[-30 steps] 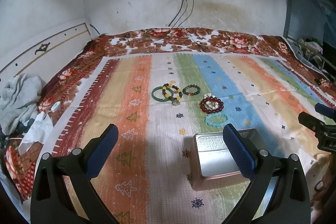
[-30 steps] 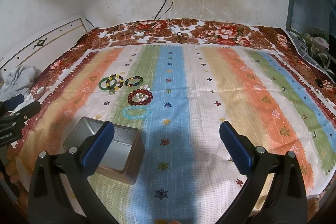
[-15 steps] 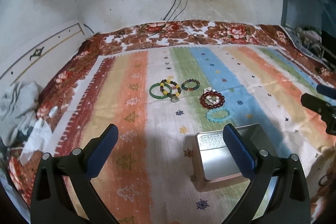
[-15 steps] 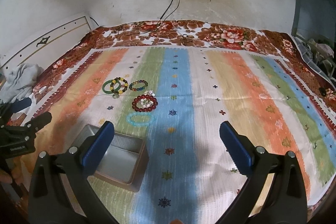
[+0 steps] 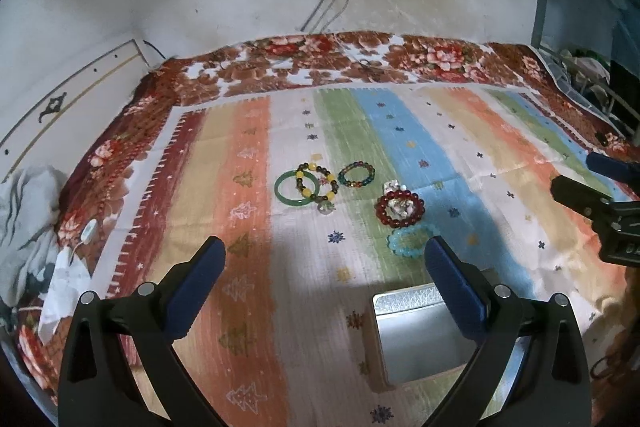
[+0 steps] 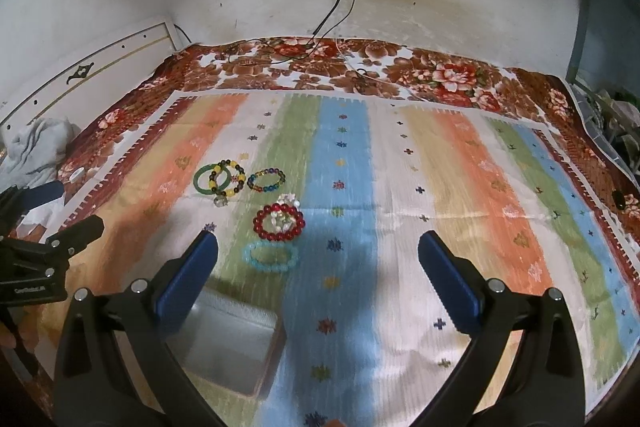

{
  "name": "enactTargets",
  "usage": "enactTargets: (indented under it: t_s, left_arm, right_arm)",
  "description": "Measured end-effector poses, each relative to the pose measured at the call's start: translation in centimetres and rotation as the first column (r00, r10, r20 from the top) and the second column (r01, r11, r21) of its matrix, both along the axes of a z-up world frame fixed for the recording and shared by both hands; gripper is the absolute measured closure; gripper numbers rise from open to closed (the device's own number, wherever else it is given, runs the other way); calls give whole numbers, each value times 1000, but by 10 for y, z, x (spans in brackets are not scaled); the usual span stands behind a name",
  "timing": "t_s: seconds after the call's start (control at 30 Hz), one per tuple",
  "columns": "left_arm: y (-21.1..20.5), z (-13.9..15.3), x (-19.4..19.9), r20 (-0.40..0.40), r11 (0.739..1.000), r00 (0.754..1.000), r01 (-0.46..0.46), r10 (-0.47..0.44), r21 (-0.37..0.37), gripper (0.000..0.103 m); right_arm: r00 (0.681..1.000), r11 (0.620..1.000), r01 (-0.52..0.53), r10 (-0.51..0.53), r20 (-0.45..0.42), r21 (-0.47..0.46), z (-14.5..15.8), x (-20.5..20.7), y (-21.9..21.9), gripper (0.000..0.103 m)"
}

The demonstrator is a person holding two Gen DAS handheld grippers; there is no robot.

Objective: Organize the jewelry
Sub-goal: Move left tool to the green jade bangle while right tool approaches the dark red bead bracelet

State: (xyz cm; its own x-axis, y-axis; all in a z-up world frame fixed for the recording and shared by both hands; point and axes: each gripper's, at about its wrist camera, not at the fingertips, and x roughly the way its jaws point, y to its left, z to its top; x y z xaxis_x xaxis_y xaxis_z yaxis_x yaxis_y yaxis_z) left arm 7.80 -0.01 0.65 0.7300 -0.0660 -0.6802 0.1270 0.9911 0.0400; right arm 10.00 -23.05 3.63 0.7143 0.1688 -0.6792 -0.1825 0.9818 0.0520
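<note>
- Fingers of left gripper (image 5: 324, 259) and right gripper (image 6: 318, 253): spread wide, empty, now nearer the bracelets.
- Bracelets (image 6: 278, 221): on bed, beyond open tin (image 6: 228, 347); pickup pending.

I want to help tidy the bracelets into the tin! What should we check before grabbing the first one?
1. Left gripper open and holding nothing: ok.
2. Right gripper open and holding nothing: ok.
3. Tin box lid off, ready to fill: ok. Inside looks bare, though a finger hides part of it.
4. Light blue bracelet lies apart from the others, nearest the tin: ok.
5. Green bangle free to lift alone: not ok, the yellow bead bracelet overlaps it.
6. Red bead bracelet free of the small white piece inside it: cannot tell.
</note>
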Motion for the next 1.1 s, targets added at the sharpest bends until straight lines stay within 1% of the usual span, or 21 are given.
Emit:
enactTargets:
  t_s: [0.1,0.2,0.27,0.37,0.53,0.63,0.73,0.93,1.1]
  left_arm:
    - [4,2,14,-6,1000,1000,-13,13,5,5]
    - [10,0,31,-26,999,999,-39,39,3,5]
    - [16,-4,43,-45,999,998,-54,54,-3,5]
    - [23,-12,64,-70,997,995,-76,76,13,5]
    - [38,-27,94,-118,993,986,-120,120,14,5]
    - [46,-38,113,-154,988,976,-152,152,15,5]
    - [50,-49,132,-187,987,969,-159,160,21,5]
    - [54,-71,167,-248,982,950,-188,190,30,5]
    - [63,-95,189,-302,980,934,-196,193,20,5]
  right_arm:
    - [1000,1000,-15,16,-23,13,-3,18,4,5]
    - [1000,1000,-16,17,-25,8,-6,30,6,4]
    - [999,1000,-13,13,-37,11,-10,39,6,4]
    - [998,1000,-3,4,-58,12,-18,51,6,4]
    - [996,1000,-6,4,-94,-26,-35,74,10,4]
    - [991,1000,-7,4,-134,-20,-50,91,11,4]
    - [986,1000,-3,-1,-165,-24,-64,103,9,4]
    - [960,1000,6,-8,-279,-9,-98,130,4,5]
    - [938,1000,7,-12,-347,-16,-121,149,5,5]
